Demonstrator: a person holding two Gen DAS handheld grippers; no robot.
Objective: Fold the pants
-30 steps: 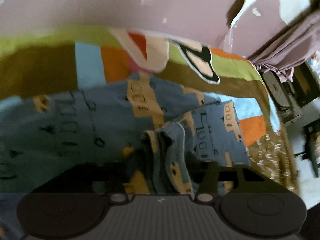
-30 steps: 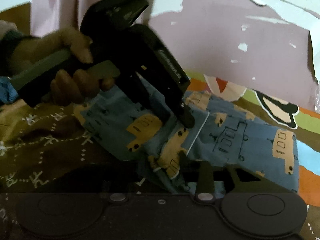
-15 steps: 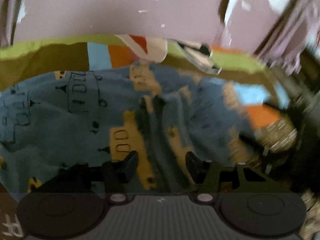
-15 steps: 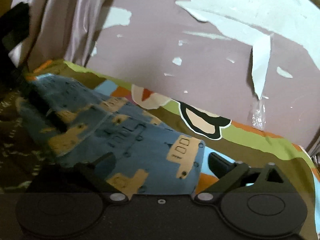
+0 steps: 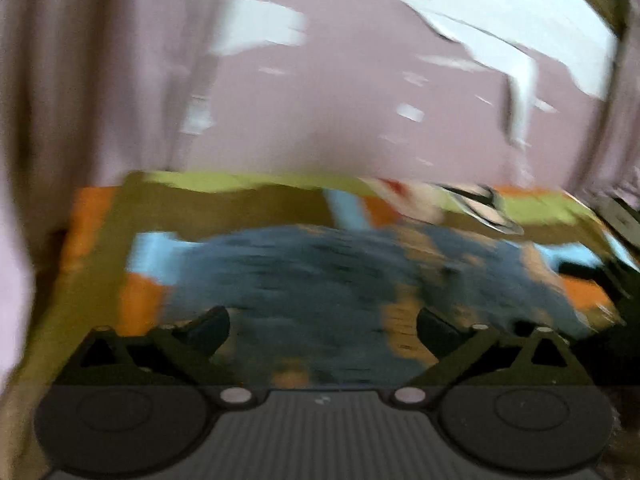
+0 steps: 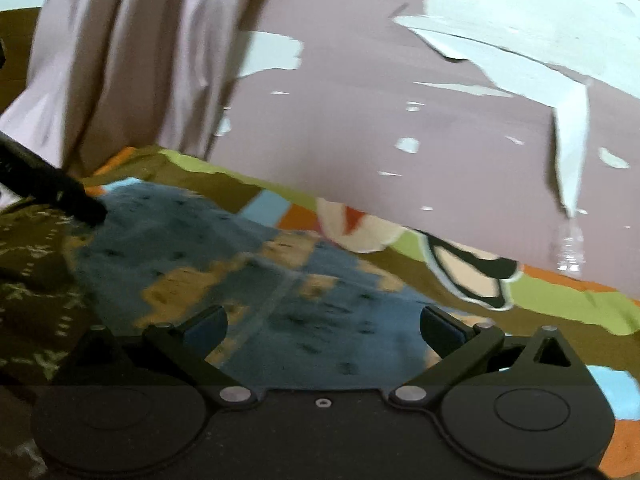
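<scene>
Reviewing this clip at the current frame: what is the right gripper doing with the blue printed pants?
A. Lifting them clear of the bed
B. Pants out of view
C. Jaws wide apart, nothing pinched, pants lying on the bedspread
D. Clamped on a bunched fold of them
C: the right gripper has its pads spread wide, and the pants lie flat on the bedspread, unpinched.

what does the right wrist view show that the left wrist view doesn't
Only the right wrist view: the left tongs' dark tip at the far corner of the pants, and the right tongs, open and empty.
Only the left wrist view: the left tongs head-on, jaws opening, nothing gripped.
Both: blue printed pants on the patchwork bedsheet, peeling pink wall, curtain.
</scene>
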